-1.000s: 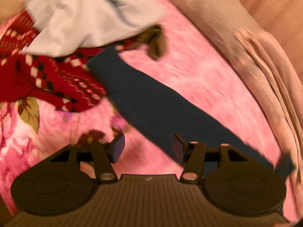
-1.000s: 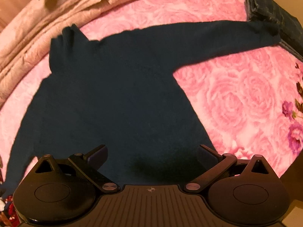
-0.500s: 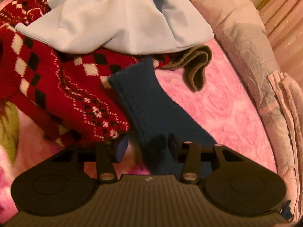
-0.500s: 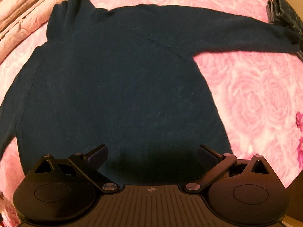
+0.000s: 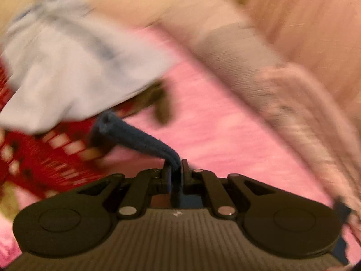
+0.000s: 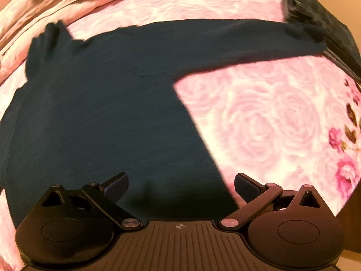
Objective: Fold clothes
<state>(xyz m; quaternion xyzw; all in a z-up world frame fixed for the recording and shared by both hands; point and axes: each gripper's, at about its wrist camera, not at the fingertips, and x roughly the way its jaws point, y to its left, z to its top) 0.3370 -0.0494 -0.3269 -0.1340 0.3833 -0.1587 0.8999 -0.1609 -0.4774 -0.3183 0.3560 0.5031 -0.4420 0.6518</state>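
Note:
A dark navy sweater [image 6: 97, 103] lies spread flat on the pink rose blanket [image 6: 266, 122], its right sleeve [image 6: 225, 38] stretched out toward the far right. My right gripper [image 6: 181, 186] hovers open over the sweater's lower hem, nothing between its fingers. In the left wrist view, my left gripper [image 5: 176, 177] is shut on the sweater's left sleeve [image 5: 135, 135], and the cuff end sticks up and away from the jaws. The view is motion-blurred.
A pile of clothes sits beyond the left gripper: a light blue garment [image 5: 74, 67] over a red patterned knit [image 5: 33, 158]. A folded dark garment [image 6: 320, 22] rests at the right sleeve's end. Beige bedding [image 5: 259, 67] runs along the far edge of the blanket.
My left gripper has closed on the navy sleeve and lifted it off the blanket. The right gripper has shifted slightly right over the hem and stays open.

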